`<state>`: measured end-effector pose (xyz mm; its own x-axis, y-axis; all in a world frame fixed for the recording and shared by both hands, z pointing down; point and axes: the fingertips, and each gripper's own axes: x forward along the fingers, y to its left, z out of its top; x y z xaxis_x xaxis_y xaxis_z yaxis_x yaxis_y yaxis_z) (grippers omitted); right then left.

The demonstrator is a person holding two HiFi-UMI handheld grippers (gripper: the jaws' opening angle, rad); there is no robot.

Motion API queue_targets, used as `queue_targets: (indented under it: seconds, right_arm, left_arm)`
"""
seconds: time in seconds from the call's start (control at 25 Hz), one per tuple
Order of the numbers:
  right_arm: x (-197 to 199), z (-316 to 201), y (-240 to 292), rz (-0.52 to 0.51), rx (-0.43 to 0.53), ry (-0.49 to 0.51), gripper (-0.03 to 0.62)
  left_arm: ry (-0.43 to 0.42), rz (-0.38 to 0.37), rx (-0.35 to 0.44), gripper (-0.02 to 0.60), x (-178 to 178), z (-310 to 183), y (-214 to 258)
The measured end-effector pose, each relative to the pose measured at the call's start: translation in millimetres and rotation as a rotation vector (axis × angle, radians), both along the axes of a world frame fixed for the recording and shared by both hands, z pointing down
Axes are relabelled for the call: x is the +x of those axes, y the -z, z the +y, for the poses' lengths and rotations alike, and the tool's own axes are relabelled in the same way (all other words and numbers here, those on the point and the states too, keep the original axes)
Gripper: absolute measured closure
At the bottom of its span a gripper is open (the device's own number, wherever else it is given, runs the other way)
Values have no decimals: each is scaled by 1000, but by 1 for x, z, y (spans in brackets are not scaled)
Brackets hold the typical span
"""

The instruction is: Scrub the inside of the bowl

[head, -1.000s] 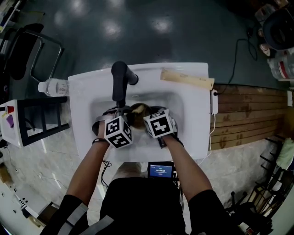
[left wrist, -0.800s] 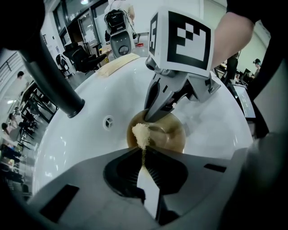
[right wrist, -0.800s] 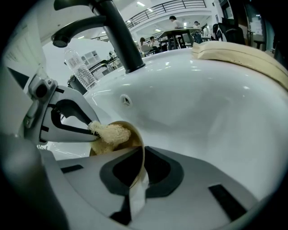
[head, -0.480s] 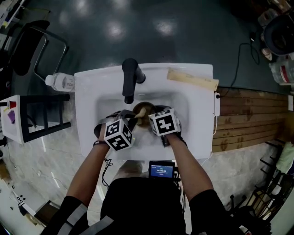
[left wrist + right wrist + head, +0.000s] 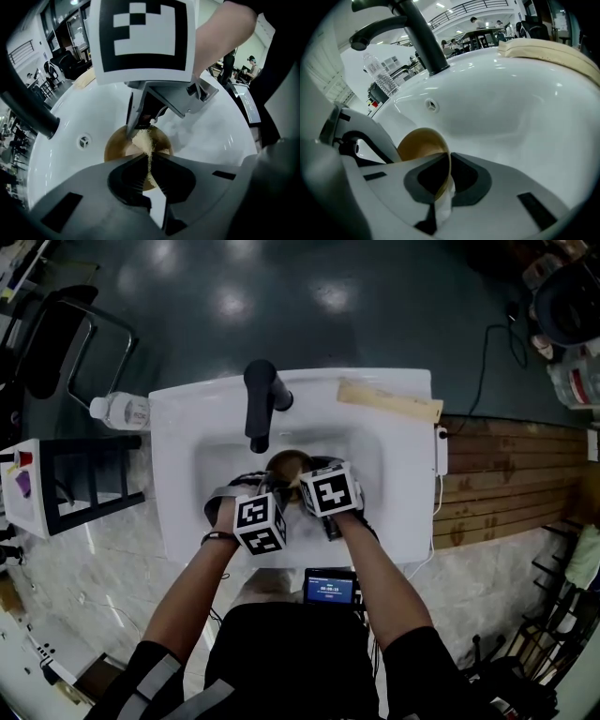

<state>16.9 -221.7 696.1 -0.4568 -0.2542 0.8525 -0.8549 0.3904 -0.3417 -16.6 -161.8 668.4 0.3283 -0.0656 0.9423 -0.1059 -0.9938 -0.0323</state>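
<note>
The brown bowl (image 5: 286,465) sits in the middle of the white sink (image 5: 398,460) basin, just in front of the black faucet (image 5: 261,399). The right gripper (image 5: 444,164) is pinched on the bowl's rim, and the left gripper (image 5: 150,161) is clamped on a thin yellow scrub pad (image 5: 143,139) whose tip reaches inside the bowl. To scrub well, I would hold the rim firm so the bowl cannot spin or slide on the slick porcelain, and sweep the pad round the whole inner wall with steady pressure — not just the bottom. The basin looks smooth and glossy; a beige strip (image 5: 389,401) lies at its back right corner, and a water bottle (image 5: 122,412) lies just off the back left corner. Beyond — a dark shiny floor, with wooden boards to the right
</note>
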Motion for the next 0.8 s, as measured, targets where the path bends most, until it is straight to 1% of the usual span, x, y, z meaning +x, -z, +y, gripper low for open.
queue_targets:
  seconds: [0.2,0.36,0.56,0.64,0.8]
  right_arm:
    - [1,0,-2,-3,-2,13,576]
    - [-1,3,0,-6,-2,33,576]
    - [-3,4,-1,-4,-6,52,576]
    - [-3,5,-1,-2,-5,58,576]
    - [-9,5,-7,-12,8,67,576]
  left_arm:
    - [-37,-37,-2,565,5,-7,-9]
    - [-43,-57,42,565,7,-20,-15]
    - [14,-71,87,565,3,-39,-21]
    - [47,-77,95,565,-1,-45,-22]
    - [83,-90,109,565,-10,-51,-21]
